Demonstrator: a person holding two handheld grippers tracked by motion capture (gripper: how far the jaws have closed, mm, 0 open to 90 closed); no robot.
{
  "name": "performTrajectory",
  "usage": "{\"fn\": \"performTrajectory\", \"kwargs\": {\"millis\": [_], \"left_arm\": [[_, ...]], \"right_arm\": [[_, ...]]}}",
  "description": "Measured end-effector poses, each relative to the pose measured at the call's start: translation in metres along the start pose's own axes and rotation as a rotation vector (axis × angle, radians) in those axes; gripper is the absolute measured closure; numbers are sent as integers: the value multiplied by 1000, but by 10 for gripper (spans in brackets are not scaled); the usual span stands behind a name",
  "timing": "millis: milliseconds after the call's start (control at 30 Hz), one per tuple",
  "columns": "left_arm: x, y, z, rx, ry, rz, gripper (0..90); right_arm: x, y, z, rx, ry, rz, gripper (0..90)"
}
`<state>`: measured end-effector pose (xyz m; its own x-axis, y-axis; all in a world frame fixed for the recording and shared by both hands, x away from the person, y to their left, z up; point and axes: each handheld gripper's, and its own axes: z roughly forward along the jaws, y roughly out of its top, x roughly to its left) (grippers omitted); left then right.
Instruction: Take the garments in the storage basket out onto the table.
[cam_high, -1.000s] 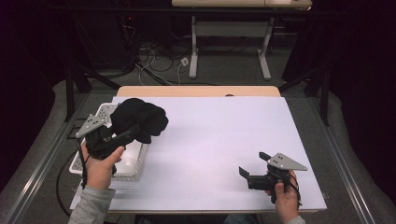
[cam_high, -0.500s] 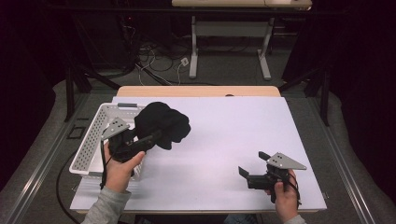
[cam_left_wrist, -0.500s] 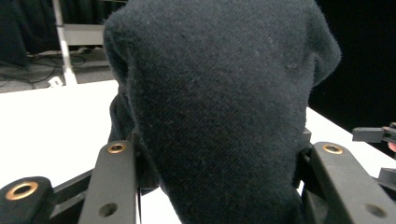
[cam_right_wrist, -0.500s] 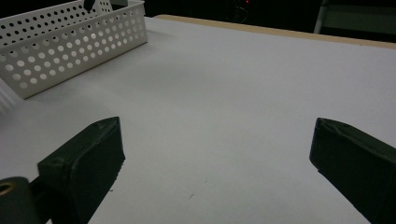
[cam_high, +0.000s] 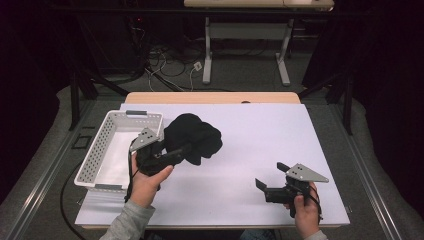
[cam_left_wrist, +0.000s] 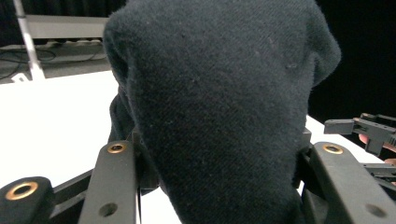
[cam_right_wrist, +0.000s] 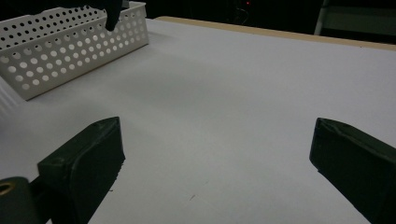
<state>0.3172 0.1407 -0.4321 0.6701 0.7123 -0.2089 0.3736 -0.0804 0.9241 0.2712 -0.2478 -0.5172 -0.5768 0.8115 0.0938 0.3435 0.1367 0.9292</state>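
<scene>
A bundle of black cloth (cam_high: 194, 136) hangs just above the white table, right of the white perforated basket (cam_high: 95, 159). My left gripper (cam_high: 177, 151) is shut on that cloth; in the left gripper view the dark fabric (cam_left_wrist: 219, 102) bulges up between the two jaws. My right gripper (cam_high: 268, 183) rests low near the table's front right, jaws wide apart with only bare table between them (cam_right_wrist: 217, 154). The basket's wall (cam_right_wrist: 70, 51) stands at the upper left of the right gripper view, with a tip of the cloth (cam_right_wrist: 112, 14) hanging above it.
The white mat (cam_high: 260, 145) covers the table, a wooden edge (cam_high: 210, 97) showing at the back. Beyond stand a desk frame (cam_high: 245, 45) and floor cables (cam_high: 165, 65). Dark rails (cam_high: 45, 170) run beside the table.
My left gripper has carried the black cloth rightward, from over the basket to above the open mat. The basket's inside now lies uncovered. The right gripper has stayed put.
</scene>
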Motion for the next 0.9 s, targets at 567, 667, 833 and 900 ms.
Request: {"fn": "performTrajectory", "kwargs": {"millis": [567, 667, 833, 900], "left_arm": [[-20, -16, 32, 76, -45, 13, 480], [-20, -24, 39, 106, -44, 15, 480], [-21, -33, 48, 159, -43, 14, 479], [-21, -36, 51, 172, -39, 29, 479]], "right_arm": [[1, 1, -2, -1, -1, -2, 28], [1, 1, -2, -4, 1, -3, 28], [1, 1, -2, -3, 1, -4, 28], [1, 1, -2, -3, 1, -10, 28]]}}
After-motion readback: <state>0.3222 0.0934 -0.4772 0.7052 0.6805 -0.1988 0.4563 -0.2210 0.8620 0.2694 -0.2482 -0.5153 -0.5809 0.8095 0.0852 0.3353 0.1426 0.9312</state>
